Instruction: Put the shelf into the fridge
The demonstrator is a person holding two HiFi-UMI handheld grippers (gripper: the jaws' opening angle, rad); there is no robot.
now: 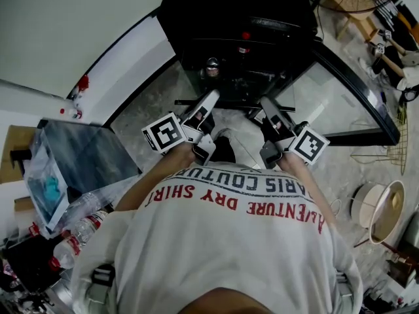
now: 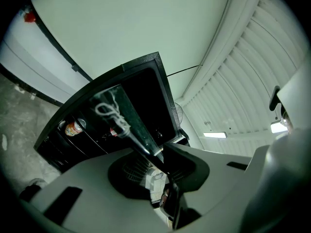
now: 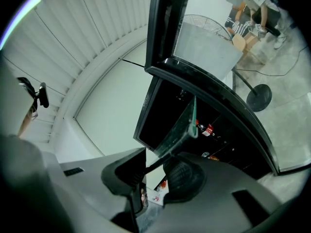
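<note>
My left gripper (image 2: 163,163) is clamped narrow on one edge of the glass shelf (image 2: 124,118), and my right gripper (image 3: 154,165) pinches the opposite edge. The shelf hangs between them, in front of me, at the open mouth of the black fridge (image 1: 236,25).
</note>
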